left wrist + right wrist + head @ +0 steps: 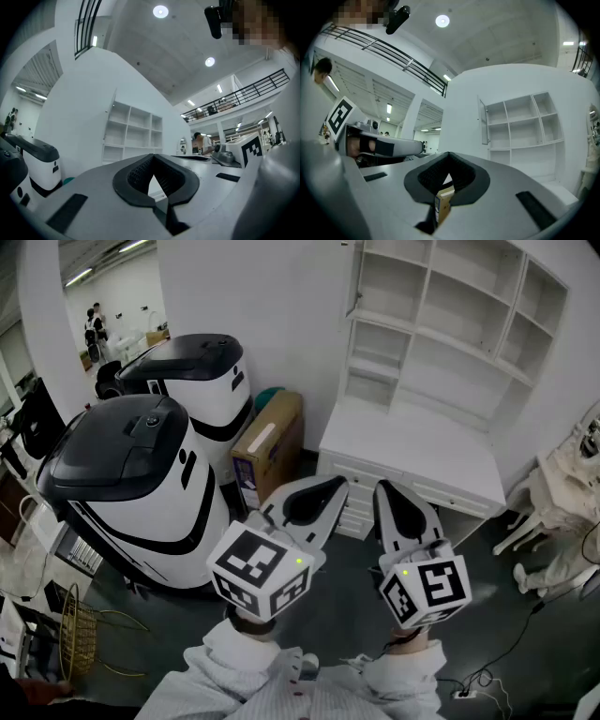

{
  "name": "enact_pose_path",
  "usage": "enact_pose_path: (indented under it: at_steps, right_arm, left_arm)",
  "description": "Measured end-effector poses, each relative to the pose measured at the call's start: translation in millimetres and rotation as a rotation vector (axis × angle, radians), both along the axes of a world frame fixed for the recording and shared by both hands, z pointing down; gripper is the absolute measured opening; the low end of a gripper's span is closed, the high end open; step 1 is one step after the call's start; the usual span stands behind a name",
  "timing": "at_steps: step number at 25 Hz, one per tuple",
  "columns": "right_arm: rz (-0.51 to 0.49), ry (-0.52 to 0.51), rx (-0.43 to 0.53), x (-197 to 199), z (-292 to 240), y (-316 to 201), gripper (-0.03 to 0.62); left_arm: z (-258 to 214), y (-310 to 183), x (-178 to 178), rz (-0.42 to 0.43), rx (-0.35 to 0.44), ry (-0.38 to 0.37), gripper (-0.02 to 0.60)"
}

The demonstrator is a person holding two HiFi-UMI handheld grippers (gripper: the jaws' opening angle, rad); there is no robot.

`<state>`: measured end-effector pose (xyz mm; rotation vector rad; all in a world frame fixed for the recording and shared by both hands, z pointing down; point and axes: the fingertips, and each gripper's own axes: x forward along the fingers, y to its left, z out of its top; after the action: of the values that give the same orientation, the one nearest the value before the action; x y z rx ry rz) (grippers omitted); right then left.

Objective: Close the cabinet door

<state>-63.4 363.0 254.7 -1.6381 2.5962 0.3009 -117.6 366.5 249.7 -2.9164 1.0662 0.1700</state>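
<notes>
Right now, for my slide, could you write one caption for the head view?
Left gripper and right gripper, both shut, face a white cabinet whose door stands open.

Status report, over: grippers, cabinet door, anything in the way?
Left gripper and right gripper: jaws shut, empty. Cabinet door open, untouched. Desk stands below it.

Count from the head view: 2 claws, the left claw (pixel 337 484) and the right claw (pixel 385 487); 2 black-and-white machines, the near machine (pixel 131 465) and the far machine (pixel 202 362); 1 cardboard box (pixel 272 442); 1 shelf cabinet (pixel 441 324) with 1 cabinet door (pixel 354 277); 1 desk (pixel 412 451); 1 wire basket (pixel 80 629).
</notes>
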Motion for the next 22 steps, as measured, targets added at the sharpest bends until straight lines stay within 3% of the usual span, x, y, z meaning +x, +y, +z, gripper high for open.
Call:
enact_pose_path:
  at_steps: [22]
  right_arm:
    - [0.002, -0.01, -0.024, 39.1, 19.8, -5.3, 0.012]
  left_arm:
    - [17.9, -12.1, 25.4, -0.059, -0.025, 0.001, 0.009]
